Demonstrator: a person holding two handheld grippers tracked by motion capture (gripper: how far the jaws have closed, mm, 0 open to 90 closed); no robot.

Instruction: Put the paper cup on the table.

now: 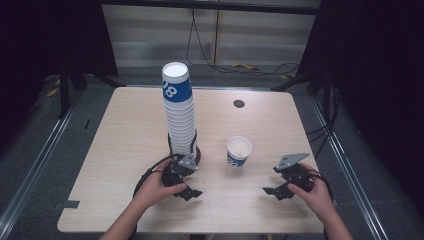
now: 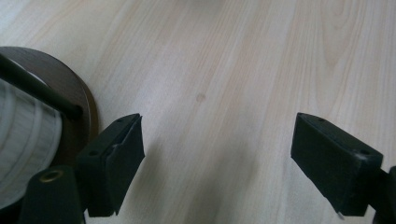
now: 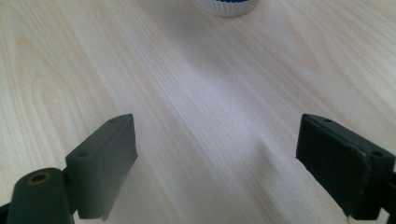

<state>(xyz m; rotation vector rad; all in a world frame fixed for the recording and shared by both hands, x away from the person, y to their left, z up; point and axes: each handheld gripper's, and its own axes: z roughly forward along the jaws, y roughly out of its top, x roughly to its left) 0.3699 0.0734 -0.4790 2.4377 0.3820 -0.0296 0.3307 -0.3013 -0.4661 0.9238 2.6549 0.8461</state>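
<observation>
A tall stack of white paper cups with blue bands [image 1: 178, 107] stands on a dark round base [image 2: 70, 93] near the table's middle. In the left gripper view the ribbed white cups [image 2: 23, 140] lie at the left edge. My left gripper [image 1: 186, 186] sits just in front of the stack's foot. Its jaws are open over bare wood [image 2: 217, 154] with nothing between them. A single white and blue cup [image 1: 238, 151] stands upright to the right of the stack. My right gripper [image 1: 276, 192] is near the front right, open and empty [image 3: 217, 158]. That cup's bottom edge [image 3: 227, 7] lies ahead of it.
The light wooden table [image 1: 125, 130] has a dark round cable hole [image 1: 239, 103] towards the back. Black cables [image 1: 215, 60] run across the floor behind the table, and dark stands flank it on both sides.
</observation>
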